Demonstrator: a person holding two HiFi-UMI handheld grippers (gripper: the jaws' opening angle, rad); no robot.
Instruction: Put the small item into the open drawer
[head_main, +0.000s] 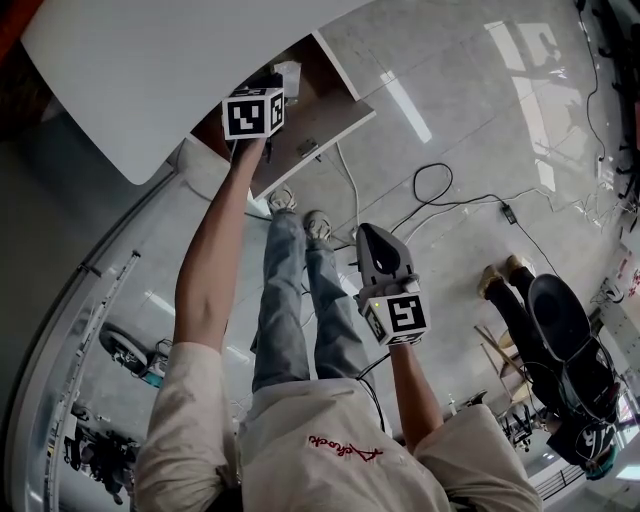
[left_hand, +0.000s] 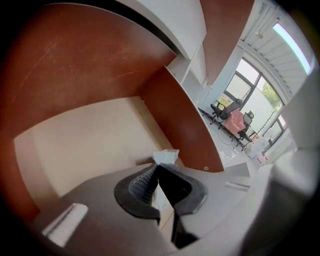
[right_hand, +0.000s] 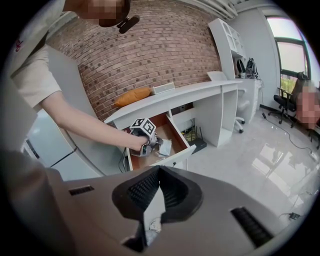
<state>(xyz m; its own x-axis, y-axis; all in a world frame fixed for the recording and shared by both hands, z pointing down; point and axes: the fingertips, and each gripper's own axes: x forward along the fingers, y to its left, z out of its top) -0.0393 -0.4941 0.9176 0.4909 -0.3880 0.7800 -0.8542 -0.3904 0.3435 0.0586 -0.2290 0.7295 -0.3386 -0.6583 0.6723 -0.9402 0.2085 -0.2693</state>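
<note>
Nearest, waiting with right tool (right_hand: 159, 171) clenched on nothing above the floor; beyond, reaching into the open drawer (left_hand: 90, 135) with left tool (left_hand: 156, 168) clamped on the small item (left_hand: 166, 156), a clear packet low inside near one side wall, not yet released.

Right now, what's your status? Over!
Left gripper shut on clear packet, inside open drawer. Right gripper shut, empty, away from drawer. Nothing blocking.
</note>
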